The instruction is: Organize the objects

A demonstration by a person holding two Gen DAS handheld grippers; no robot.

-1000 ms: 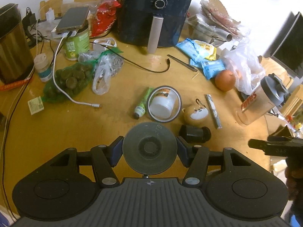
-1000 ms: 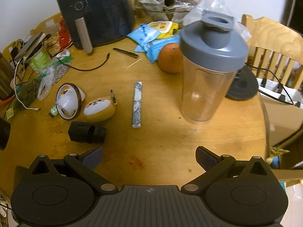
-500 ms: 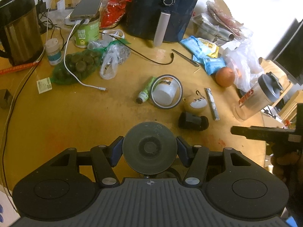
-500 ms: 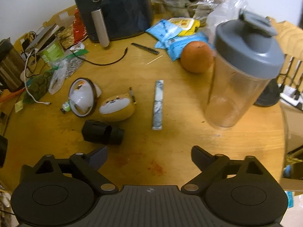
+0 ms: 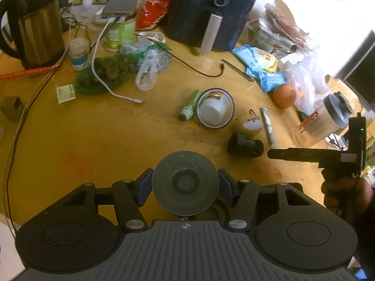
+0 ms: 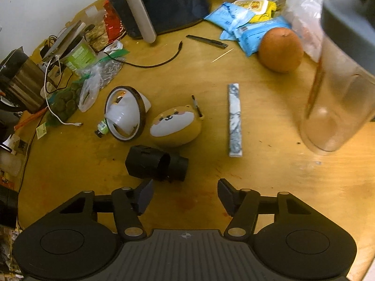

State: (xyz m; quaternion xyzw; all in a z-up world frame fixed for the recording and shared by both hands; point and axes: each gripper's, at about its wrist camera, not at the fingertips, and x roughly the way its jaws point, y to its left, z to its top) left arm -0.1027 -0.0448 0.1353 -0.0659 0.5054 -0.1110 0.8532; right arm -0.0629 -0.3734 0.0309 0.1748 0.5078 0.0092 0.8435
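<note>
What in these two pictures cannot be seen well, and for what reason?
- Shaker bottle, right wrist view: blurred, its lid cut by the frame edge.
- Air fryer, right wrist view: top cut off by the upper edge.
- Dark round disc in the left claw, left wrist view: only its flat face shows.
- Small paper label, left wrist view: print too small to read.

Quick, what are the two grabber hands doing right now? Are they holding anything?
Left gripper: closed on a round dark disc, holding it above the table.
Right gripper: open, holding nothing, near the black tube.
</note>
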